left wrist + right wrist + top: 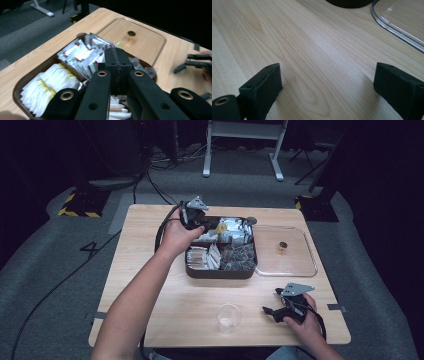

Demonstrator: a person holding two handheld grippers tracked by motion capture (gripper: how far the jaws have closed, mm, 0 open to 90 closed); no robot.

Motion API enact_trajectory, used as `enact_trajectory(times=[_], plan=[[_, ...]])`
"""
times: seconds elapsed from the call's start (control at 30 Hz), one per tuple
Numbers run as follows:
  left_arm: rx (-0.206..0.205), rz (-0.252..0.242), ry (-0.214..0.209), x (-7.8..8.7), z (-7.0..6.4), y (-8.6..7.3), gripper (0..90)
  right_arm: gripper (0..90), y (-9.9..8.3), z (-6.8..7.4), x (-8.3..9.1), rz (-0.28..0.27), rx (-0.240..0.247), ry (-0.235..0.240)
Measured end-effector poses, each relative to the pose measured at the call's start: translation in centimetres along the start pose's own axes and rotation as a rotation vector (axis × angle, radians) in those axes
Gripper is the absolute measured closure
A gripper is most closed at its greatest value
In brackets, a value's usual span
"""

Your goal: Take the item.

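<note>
Two grippers are what I'm working with over the light wooden table (150, 285), which carries everything else. On its far half sits the dark brown compartmented tray (220, 272), with white sachets, red-and-green printed packets and dark wrapped pieces sorted into its sections. Just beside the tray, on its right, lies the clear plastic lid (295, 265), flat on the wood with its small round knob (283, 245) standing up. Nearer to me, well apart from the tray, stands a clear plastic cup (228, 317), upright.

My left gripper (119, 63) hangs over the tray's far section, its jaws pressed together above the printed packets (82, 53); a small yellow-tipped piece (222, 226) shows at their end, but I cannot tell whether they pinch it. The white sachets (50, 82) lie in the compartment to one side of it.

My right gripper (327, 82) rests low at the table's near right part, jaws spread wide with bare wood between them, the lid's rim (397, 31) ahead.
</note>
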State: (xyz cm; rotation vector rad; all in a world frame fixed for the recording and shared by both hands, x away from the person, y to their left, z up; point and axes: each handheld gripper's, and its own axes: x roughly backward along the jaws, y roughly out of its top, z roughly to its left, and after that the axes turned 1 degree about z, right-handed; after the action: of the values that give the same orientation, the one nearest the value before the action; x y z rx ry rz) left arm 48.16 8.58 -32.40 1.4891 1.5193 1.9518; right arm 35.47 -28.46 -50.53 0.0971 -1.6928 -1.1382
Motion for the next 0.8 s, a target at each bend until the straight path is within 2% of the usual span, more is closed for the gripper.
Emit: enact_trajectory(times=[0.07,0.1,0.2,0.3,0.37,0.63,0.8], plan=[[-0.011,0.002,-0.009,0.3,-0.4,-0.1,90.0,8.2,0.0,0.0,0.0,0.001,-0.001,0.001],[-0.030,-0.003,-0.029,0.8,-1.2,-0.4,90.0,8.2,0.0,0.0,0.0,0.001,-0.001,0.001],[-0.044,-0.013,-0.046,1.3,-1.9,-0.6,90.0,8.2,0.0,0.0,0.0,0.001,-0.001,0.001],[-0.064,-0.031,-0.080,2.3,-3.3,-0.9,90.0,8.2,0.0,0.0,0.0,0.001,-0.002,-0.001],[-0.070,-0.035,-0.084,2.5,-3.5,-0.9,90.0,8.2,0.0,0.0,0.0,0.000,-0.001,-0.001],[-0.113,-0.065,-0.135,4.3,-6.5,-1.7,90.0,8.2,0.0,0.0,0.0,0.000,-0.002,-0.002],[-0.121,-0.075,-0.141,4.6,-7.7,-2.5,90.0,8.2,0.0,0.0,0.0,0.000,-0.002,-0.003]])
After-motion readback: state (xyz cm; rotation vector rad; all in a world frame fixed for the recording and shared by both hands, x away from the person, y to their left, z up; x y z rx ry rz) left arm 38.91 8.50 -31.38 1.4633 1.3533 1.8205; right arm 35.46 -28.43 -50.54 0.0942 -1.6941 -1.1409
